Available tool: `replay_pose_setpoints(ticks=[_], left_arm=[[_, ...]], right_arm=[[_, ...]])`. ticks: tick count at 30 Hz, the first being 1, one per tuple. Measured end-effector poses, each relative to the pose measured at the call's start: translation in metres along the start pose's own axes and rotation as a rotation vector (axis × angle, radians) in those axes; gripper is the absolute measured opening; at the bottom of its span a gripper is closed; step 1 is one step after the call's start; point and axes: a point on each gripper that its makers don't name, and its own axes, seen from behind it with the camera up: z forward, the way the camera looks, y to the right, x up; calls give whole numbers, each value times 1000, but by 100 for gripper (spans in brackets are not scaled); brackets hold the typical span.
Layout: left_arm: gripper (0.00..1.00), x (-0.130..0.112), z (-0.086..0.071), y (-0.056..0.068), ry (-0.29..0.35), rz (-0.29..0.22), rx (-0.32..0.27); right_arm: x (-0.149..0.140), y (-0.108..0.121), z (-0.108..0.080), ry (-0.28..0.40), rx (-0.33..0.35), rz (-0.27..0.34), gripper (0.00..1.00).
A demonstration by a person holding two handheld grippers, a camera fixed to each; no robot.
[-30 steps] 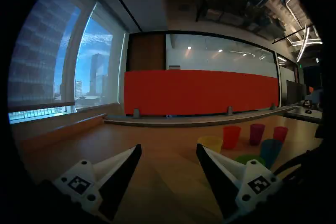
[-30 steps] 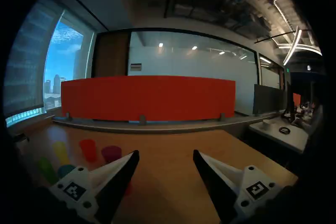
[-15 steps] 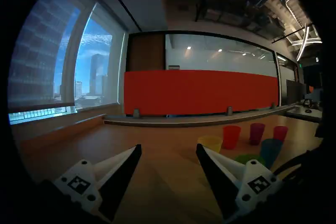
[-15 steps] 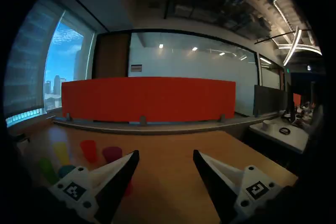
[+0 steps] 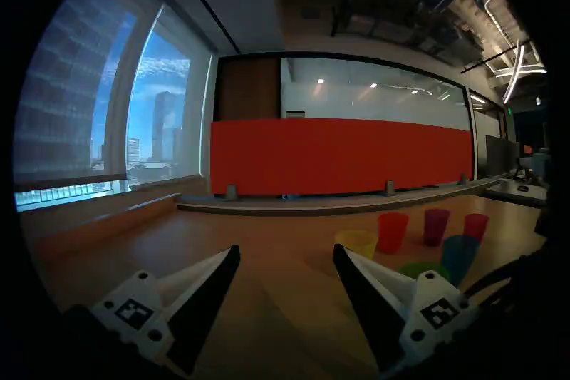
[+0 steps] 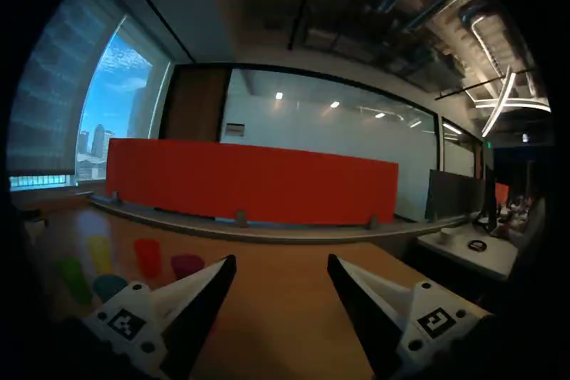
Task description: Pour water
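Note:
Several coloured plastic cups stand on the wooden table: a yellow cup, an orange-red cup, a purple cup, a red cup, a blue cup and a green cup. My left gripper is open above the table, with the cups ahead to its right. In the right gripper view the cups sit low at the left: green cup, yellow cup, orange-red cup, purple cup, blue cup. My right gripper is open and holds nothing.
A long red divider panel runs along the table's far edge, with a glass wall behind. Large windows line the left side. A neighbouring desk with small items stands at the right.
The right gripper has tilted and shifted slightly, so the cups and divider sit a little differently in its view. The left gripper has not moved.

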Motion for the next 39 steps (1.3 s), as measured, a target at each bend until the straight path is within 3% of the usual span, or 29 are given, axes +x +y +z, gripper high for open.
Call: replay_pose_setpoints(ticks=[5,20,39], left_arm=[[97,0,0,0,0,2,0],[97,0,0,0,0,1,0],[97,0,0,1,0,1,0]], right_arm=[[-3,-6,1,29,10,-15,99],[-31,-26,7,60,79,18,99],[-56,-15,7,35,94,67,99]])
